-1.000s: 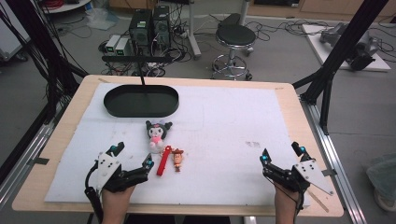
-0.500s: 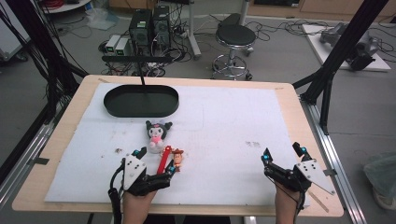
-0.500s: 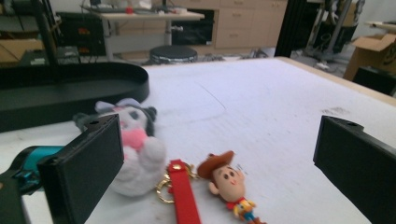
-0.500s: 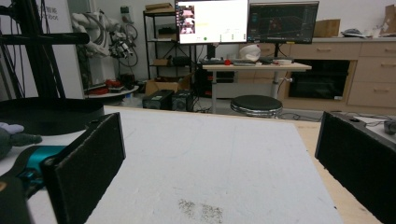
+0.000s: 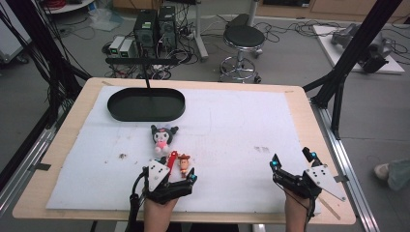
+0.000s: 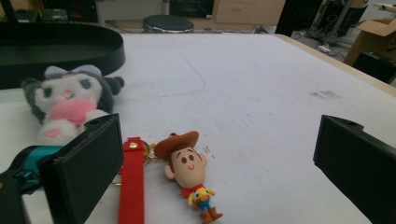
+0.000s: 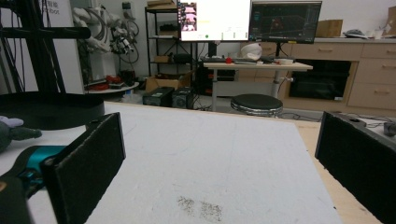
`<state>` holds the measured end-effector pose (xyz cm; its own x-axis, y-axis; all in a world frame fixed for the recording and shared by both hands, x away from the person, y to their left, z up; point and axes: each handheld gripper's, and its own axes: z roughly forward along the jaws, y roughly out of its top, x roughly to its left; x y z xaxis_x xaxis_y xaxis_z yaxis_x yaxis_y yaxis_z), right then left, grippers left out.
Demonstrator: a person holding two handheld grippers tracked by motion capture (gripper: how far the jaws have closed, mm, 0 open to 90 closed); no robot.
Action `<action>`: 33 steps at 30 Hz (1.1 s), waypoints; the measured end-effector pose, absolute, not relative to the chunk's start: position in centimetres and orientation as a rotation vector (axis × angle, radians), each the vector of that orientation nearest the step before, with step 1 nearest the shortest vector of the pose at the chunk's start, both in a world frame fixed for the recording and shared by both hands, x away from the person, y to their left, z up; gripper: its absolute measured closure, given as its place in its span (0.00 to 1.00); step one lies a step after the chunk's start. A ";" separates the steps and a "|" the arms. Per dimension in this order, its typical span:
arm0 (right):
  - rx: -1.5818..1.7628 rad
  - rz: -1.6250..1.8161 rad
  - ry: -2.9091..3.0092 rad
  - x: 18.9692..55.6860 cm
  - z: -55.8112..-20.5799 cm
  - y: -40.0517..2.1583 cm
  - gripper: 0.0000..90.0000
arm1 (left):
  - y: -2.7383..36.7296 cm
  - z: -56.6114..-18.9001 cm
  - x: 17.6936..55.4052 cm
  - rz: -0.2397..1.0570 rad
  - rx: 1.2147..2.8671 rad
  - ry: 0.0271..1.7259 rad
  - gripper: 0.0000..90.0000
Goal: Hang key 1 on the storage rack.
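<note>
Sliding rightward since earlier, the left gripper (image 5: 180, 175), jaws wide open, now frames the small cowboy figure keychain with red strap (image 6: 189, 173) at its twelve o'clock. Approach looks finished; next, advance and close. At three o'clock the right gripper (image 5: 291, 164) hovers open.

Cowboy figure (image 6: 189, 170) lies right of strap (image 6: 132, 186), before plush (image 6: 67, 105).

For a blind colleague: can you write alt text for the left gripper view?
A cowboy doll keychain with a red strap lies on the white mat between the left gripper's open black jaws. A black-and-white plush and black oval tray sit behind.
</note>
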<state>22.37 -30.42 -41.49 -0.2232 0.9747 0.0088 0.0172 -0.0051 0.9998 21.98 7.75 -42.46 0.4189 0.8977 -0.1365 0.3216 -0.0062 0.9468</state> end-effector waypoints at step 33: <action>1.101 1.398 1.358 22.2 -41.4 -30.8 0.01 | 5.2 -44.9 25.5 0.576 1.663 1.386 0.23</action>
<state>22.19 -30.78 -41.40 -0.2270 0.9737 0.0209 -0.0075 -0.0232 0.9997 25.48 5.22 -44.87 0.2729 0.9458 -0.1760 0.5427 -0.0003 0.8399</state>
